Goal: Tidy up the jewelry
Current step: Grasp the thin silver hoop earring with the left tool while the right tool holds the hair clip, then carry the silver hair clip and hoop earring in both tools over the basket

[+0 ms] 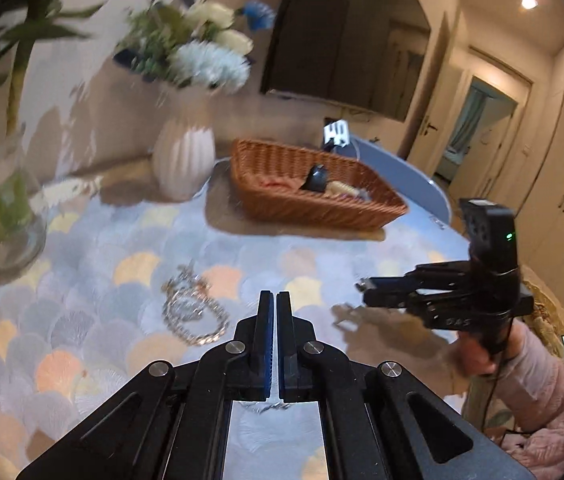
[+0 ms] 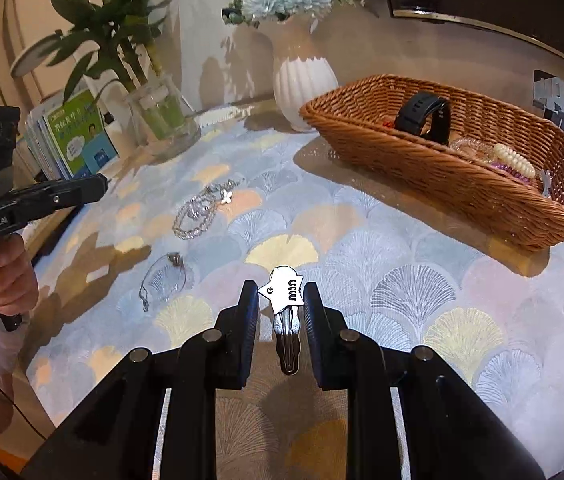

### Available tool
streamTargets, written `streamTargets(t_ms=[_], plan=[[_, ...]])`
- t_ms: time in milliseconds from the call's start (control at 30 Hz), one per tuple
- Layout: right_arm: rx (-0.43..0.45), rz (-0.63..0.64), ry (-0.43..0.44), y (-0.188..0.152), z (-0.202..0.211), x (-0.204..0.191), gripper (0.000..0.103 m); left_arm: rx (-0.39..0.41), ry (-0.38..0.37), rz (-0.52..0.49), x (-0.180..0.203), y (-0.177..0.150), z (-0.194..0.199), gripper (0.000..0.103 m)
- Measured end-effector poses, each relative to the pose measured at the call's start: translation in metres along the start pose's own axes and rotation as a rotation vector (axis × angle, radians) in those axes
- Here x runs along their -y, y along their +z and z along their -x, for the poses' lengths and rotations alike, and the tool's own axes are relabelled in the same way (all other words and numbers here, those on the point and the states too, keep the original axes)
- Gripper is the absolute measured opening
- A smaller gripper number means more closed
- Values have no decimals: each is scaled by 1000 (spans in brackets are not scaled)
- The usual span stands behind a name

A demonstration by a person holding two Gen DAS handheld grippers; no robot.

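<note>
A wicker basket (image 2: 462, 184) at the back right of the table holds a black watch (image 2: 424, 118), a pearl bracelet (image 2: 514, 160) and other pieces. My right gripper (image 2: 281, 294) has its jaws around a silver star-shaped hair clip (image 2: 285, 292) just above the tablecloth. A beaded silver chain (image 2: 198, 210) and a thin silver bracelet (image 2: 162, 280) lie on the cloth to the left. My left gripper (image 1: 274, 300) is shut and empty, just right of the beaded chain (image 1: 192, 312). The basket (image 1: 310, 188) lies beyond it.
A white ribbed vase (image 2: 302, 84) with flowers stands behind the basket. A glass vase with green stems (image 2: 162, 116) and some books (image 2: 78, 136) stand at the back left. A dark screen (image 1: 342, 32) hangs on the wall.
</note>
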State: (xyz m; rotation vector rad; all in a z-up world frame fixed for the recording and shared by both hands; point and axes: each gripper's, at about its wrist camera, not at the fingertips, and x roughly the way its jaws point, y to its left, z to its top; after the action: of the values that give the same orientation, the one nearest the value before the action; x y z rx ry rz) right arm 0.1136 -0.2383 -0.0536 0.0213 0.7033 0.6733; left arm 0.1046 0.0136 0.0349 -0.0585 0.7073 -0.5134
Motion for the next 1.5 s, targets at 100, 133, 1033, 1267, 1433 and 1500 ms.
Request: streamTargets(t_ms=[100,133,1033,1267,1433,1500], plan=[[3,-11,4,0,1,2,25,-19,24,-21,5,3,-8,1],[1,-14,2,-1,1,3,25,-43,28,-18,4,1,-13,1],[-7,-15,23,0,-3,4,25,-257,106,-225,14,-48,-83,10],[38,-28,33,-2,7,7,25,-136,48,-146,22,-21,-56,10],[77,-67,39,4,22,14,25,-60,29,-146,37,21,-48,10],[98,-67,10,14,33,19,25,-28,20,-154,43,43,-50,10]])
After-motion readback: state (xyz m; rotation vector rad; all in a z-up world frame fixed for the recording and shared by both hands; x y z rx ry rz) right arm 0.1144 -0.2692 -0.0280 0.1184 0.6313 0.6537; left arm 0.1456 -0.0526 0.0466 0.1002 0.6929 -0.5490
